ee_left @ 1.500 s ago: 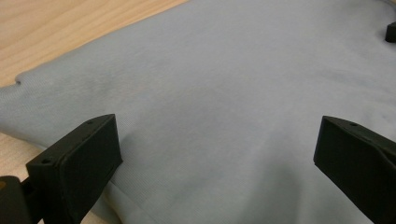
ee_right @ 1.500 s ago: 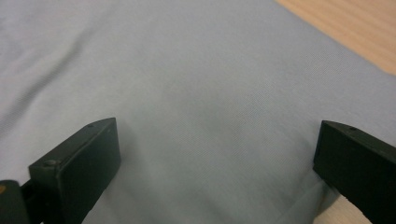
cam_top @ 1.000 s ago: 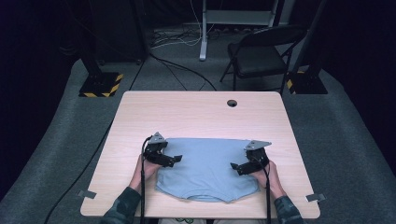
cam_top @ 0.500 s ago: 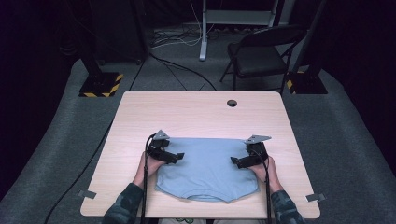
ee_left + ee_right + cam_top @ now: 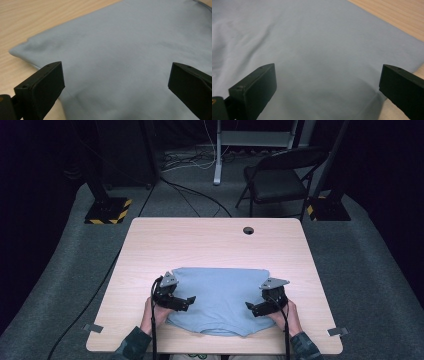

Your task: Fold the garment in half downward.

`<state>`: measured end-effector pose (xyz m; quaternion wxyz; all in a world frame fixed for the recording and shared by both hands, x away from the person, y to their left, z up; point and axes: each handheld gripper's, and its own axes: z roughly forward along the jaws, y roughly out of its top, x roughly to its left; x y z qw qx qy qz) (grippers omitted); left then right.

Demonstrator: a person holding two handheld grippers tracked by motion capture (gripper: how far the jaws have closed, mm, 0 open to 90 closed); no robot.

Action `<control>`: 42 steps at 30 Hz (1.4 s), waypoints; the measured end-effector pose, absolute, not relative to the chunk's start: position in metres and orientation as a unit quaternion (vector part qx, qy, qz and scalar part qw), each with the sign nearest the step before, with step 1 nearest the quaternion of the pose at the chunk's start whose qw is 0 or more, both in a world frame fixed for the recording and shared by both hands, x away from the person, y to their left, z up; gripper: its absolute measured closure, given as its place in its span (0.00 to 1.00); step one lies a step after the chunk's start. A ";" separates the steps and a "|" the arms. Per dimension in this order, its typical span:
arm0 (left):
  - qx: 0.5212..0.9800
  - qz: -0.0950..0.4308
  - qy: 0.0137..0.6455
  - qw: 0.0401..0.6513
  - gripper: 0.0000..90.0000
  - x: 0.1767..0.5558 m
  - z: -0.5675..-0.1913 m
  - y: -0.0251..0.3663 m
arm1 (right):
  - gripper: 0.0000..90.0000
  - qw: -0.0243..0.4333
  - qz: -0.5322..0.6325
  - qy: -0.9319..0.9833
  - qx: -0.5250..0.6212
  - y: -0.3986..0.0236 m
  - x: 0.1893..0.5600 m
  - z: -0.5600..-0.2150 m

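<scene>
A light blue folded garment point(image 5: 220, 295) lies flat on the near half of the wooden table point(image 5: 210, 245). My left gripper point(image 5: 187, 301) hovers over its left side, jaws wide apart with only blue cloth point(image 5: 125, 57) between them. My right gripper point(image 5: 250, 307) sits over the right side of the garment, also open, and the cloth point(image 5: 312, 55) spreads beneath its jaws. Neither pair of jaws holds any fabric. A hand grips each tool from the table's near edge.
The table has a round cable hole point(image 5: 248, 230) near its far edge. A folding chair point(image 5: 280, 180) and stand bases point(image 5: 107, 210) sit on the dark floor beyond. Bare wood surrounds the garment on the left, right and far sides.
Both grippers have drifted slightly inward over the garment and toward the near edge. The garment itself lies as before.
</scene>
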<state>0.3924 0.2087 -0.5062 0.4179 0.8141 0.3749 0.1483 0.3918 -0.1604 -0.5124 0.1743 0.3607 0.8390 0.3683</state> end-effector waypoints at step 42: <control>0.876 0.126 0.299 0.357 0.00 0.349 -0.535 0.197 | 0.00 0.124 0.348 0.885 0.285 -0.142 0.340 -0.533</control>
